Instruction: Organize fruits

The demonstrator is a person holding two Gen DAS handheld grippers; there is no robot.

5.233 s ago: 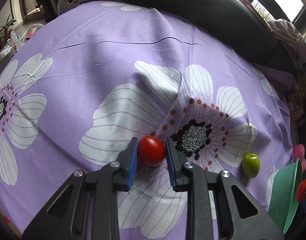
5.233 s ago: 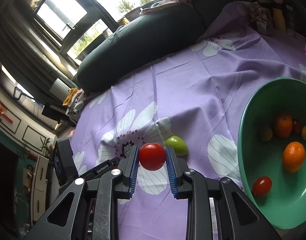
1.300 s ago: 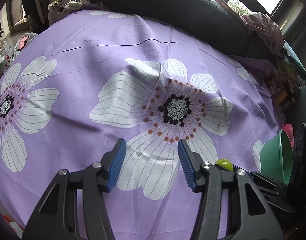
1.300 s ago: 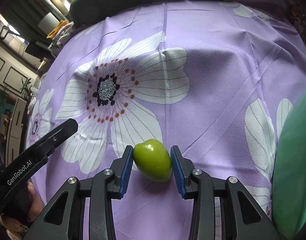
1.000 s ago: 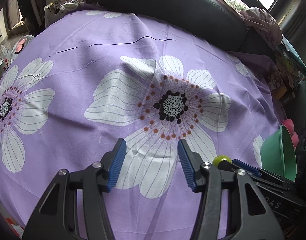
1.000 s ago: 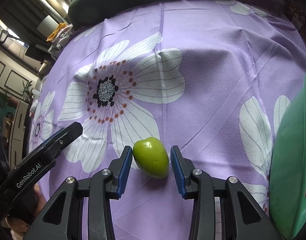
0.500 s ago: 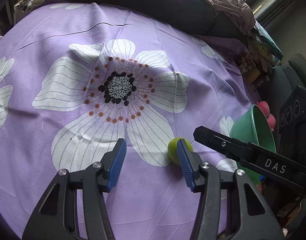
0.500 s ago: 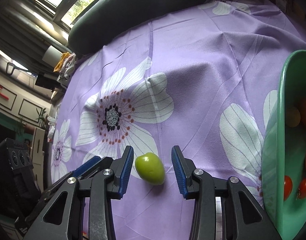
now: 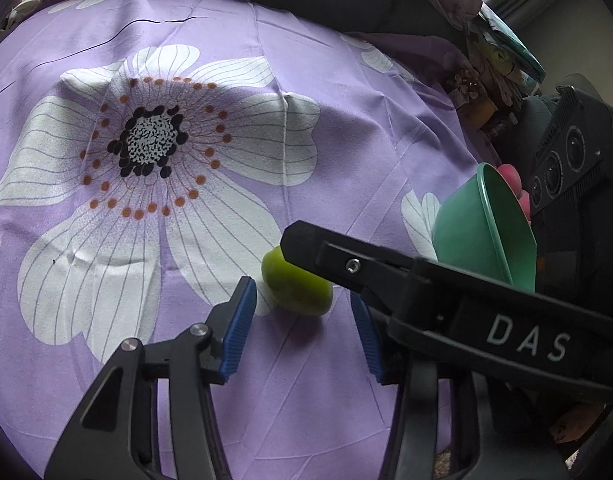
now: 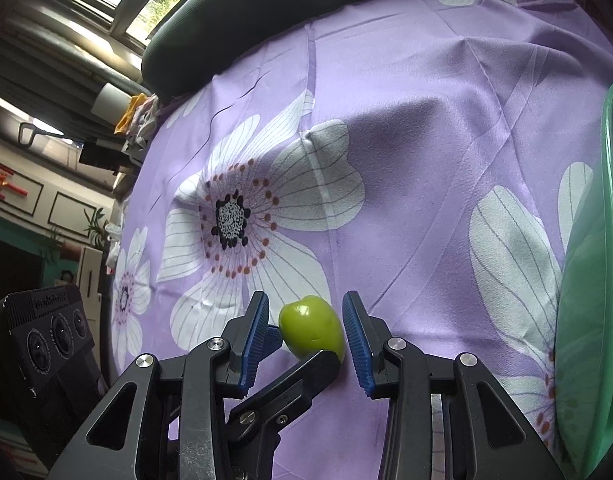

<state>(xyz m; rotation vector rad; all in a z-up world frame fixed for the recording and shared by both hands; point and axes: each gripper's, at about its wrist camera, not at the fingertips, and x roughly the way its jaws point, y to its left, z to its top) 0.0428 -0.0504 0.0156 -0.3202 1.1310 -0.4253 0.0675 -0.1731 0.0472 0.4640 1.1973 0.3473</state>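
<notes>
On the purple cloth: green fruit (image 9: 296, 290) lying on the flowered tablecloth (image 9: 346, 128), between both pairs of blue pads.
Left gripper (image 9: 302, 330): jaws spread wide, pads apart from the fruit on either side.
Right gripper (image 10: 306, 336): jaws spread, straddling the fruit without touching it.
Green bowl (image 10: 594, 280): just right of the fruit, on the cloth.

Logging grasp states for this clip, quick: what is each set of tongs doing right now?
Left tongs: open, straddling the green fruit, holding nothing.
Right tongs: open, also around the green fruit, not gripping it.
</notes>
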